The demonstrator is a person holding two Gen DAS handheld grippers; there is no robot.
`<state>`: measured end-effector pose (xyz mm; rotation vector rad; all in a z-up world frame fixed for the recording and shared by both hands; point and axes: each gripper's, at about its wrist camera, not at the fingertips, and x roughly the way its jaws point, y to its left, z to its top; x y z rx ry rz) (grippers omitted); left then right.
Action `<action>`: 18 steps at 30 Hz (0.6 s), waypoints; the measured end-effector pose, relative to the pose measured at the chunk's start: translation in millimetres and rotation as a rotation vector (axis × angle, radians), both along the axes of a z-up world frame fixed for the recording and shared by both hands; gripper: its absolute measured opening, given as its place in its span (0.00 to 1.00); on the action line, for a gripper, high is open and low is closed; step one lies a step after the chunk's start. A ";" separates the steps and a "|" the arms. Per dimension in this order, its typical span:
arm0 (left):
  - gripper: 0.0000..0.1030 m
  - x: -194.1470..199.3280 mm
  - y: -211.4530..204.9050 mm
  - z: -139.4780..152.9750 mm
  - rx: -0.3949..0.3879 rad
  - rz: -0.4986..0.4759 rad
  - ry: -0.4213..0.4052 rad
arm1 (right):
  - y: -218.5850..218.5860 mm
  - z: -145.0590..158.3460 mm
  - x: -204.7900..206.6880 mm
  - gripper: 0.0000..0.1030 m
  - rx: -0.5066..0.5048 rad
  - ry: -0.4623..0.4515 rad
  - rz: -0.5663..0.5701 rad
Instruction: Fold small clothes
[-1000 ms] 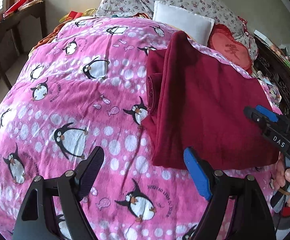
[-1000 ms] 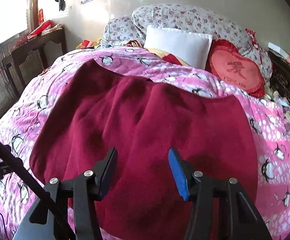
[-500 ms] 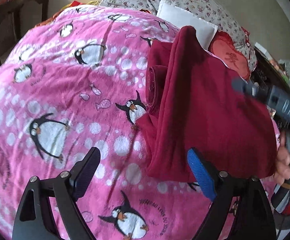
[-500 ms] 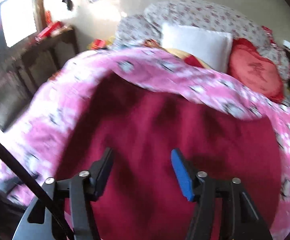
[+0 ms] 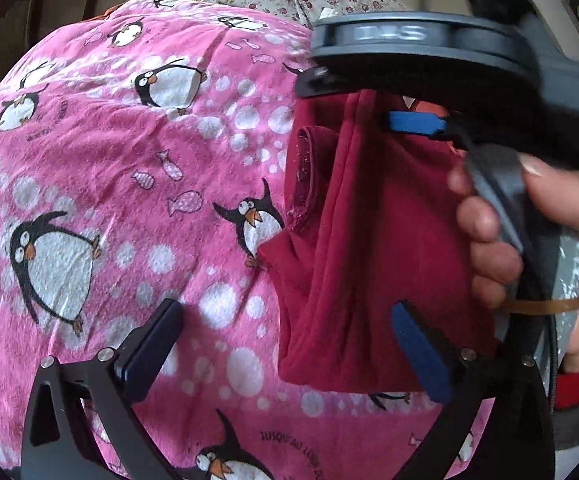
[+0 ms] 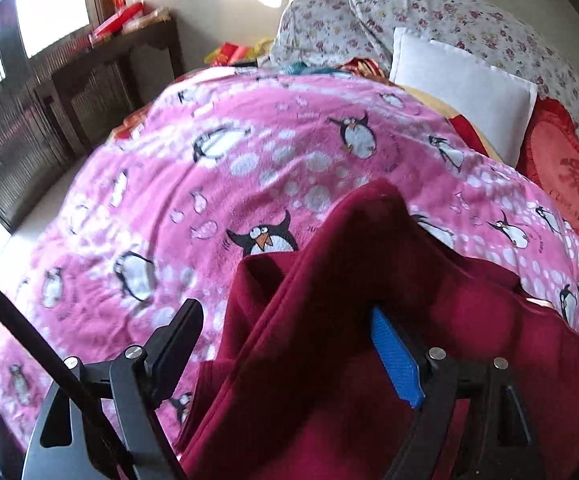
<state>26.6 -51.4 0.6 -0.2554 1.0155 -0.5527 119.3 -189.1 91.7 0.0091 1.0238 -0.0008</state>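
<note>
Both grippers' jaws have just been opening. The left gripper (image 5: 285, 344) stands spread over the near edge of the dark red garment (image 5: 369, 240); the right gripper (image 6: 285, 356), spread too, has swung left across it — lining up the next fold, apparently.

Both wrist cameras look steeply down, close over the shared red garment (image 5: 369, 240) and blanket (image 6: 249, 168).

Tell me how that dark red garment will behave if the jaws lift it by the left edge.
The dark red garment looks soft and creased, so it will likely droop. Its rolled edge suggests layers may slide apart. The fleecy pink blanket may drag on it.
</note>
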 end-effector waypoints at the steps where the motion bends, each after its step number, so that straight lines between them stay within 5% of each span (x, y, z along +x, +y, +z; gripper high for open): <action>1: 1.00 -0.4 -1.0 -1.2 0.006 -0.002 -0.006 | 4.1 -3.6 3.2 0.87 -0.024 0.006 0.009; 5: 1.00 -1.6 -9.8 -3.0 0.030 -0.014 -0.030 | 16.1 -16.0 13.6 0.84 -0.139 0.025 0.035; 8: 1.00 -2.2 -22.3 -1.5 0.046 -0.049 -0.056 | 18.7 -18.2 9.8 0.63 -0.222 0.001 0.053; 10: 0.74 -2.3 -29.0 0.4 0.032 -0.084 -0.069 | 12.1 -11.8 1.9 0.43 -0.188 -0.024 0.060; 11: 0.39 -2.5 -31.9 0.9 0.009 -0.116 -0.064 | 6.8 -6.2 -3.1 0.36 -0.141 -0.034 0.065; 12: 0.27 -1.3 -33.7 -0.3 -0.034 -0.149 -0.032 | 1.0 -0.3 -7.7 0.21 -0.083 -0.037 0.069; 15: 0.20 -6.0 -33.2 5.7 -0.071 -0.146 -0.020 | -16.5 19.5 -26.5 0.16 0.016 -0.070 0.061; 18: 0.18 -24.6 -37.4 32.5 -0.061 -0.168 -0.106 | -35.8 47.9 -52.0 0.16 0.080 -0.130 0.052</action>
